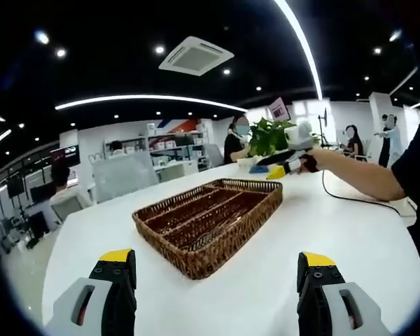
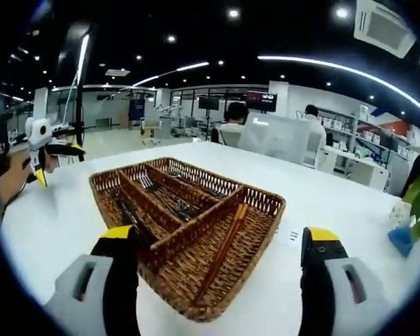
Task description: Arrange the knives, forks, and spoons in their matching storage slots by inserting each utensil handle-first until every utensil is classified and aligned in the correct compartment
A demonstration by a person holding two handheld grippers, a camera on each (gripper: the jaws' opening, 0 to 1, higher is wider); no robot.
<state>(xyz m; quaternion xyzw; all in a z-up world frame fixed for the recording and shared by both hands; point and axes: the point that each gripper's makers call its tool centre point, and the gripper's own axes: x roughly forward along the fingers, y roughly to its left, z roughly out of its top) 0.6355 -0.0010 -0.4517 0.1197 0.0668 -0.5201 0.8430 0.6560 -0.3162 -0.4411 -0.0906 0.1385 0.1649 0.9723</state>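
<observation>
Spread wide and holding nothing, the left claw (image 1: 217,269) is hovering over the white tabletop (image 1: 336,238) short of the wicker tray (image 1: 208,222). Equally wide, the right claw (image 2: 220,245) is straddling the tray's (image 2: 196,301) near corner, where dark utensils (image 2: 169,199) are lying in the narrow slots and chopsticks (image 2: 224,248) in the wide one.

brown wicker tray (image 2: 262,203), white table (image 1: 336,231) — plain

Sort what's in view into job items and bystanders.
Job: wicker basket with compartments, metal utensils in its slots, chopsticks in the wide compartment, left gripper, right gripper.

Bystanders: potted plant, white table.
</observation>
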